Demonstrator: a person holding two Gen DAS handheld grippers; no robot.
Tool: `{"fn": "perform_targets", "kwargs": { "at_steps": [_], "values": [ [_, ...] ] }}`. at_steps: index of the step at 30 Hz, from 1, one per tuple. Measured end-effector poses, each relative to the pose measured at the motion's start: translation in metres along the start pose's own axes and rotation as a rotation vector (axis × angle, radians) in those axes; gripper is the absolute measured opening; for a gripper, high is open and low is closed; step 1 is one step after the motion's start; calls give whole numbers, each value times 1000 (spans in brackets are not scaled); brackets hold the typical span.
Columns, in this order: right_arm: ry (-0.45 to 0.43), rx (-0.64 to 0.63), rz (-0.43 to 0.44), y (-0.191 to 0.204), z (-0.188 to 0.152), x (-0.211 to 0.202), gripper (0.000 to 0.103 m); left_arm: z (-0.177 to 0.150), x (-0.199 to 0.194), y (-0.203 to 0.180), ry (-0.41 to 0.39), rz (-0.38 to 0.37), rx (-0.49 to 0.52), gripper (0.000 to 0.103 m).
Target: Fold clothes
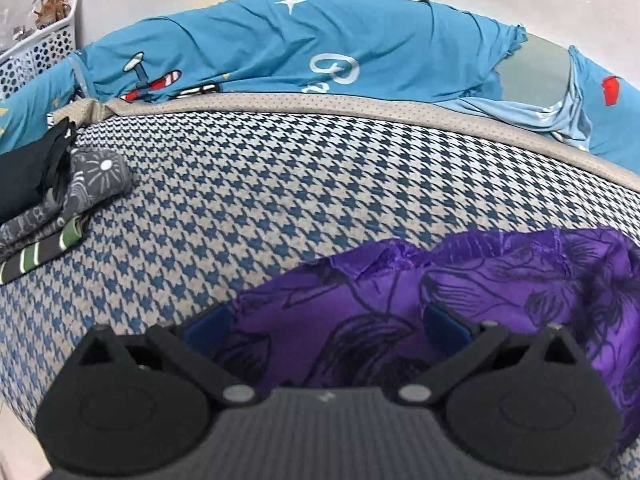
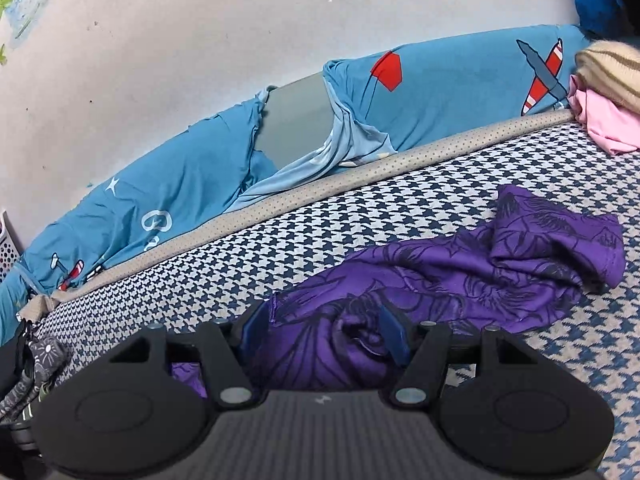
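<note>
Houndstooth mattress (image 1: pixel 280 200) against a pale wall. We note folded dark garments (image 1: pixel 52 200) stacked at its left; the purple printed shirt (image 2: pixel 480 272) lies crumpled, unfolded. Right gripper (image 2: pixel 324 328) clamps a bunch of it; left gripper (image 1: pixel 328 324) stands apart over it.

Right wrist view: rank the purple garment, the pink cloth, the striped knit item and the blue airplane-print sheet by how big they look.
1. blue airplane-print sheet, spanning the frame.
2. purple garment, though it lies nearest the camera.
3. pink cloth and striped knit item: both small, cut off by the frame edge, so I won't rank them.
</note>
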State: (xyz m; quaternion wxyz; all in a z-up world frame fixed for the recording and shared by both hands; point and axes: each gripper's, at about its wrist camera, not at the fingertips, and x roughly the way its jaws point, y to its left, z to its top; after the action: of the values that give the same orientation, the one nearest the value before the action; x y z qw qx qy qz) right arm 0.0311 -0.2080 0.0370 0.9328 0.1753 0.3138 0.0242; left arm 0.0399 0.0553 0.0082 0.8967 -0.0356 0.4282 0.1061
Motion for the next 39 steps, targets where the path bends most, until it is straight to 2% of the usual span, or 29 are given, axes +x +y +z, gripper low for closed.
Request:
{"fn": "perform_targets", "kwargs": {
  "at_steps": [6,15,18,39],
  "values": [
    [88,-49,11,9,-10,12,66,-5,5,-9,12,12,28,103],
    [220,-148,-57,5,-25,18,66,-13,8,-9,9,0,42,103],
    [260,-147,-67,-1,-28,19,66,-16,6,-7,4,-10,53,103],
    [311,-148,-34,-20,-34,5,69,-33,-8,8,-4,-44,122,103]
  ]
}}
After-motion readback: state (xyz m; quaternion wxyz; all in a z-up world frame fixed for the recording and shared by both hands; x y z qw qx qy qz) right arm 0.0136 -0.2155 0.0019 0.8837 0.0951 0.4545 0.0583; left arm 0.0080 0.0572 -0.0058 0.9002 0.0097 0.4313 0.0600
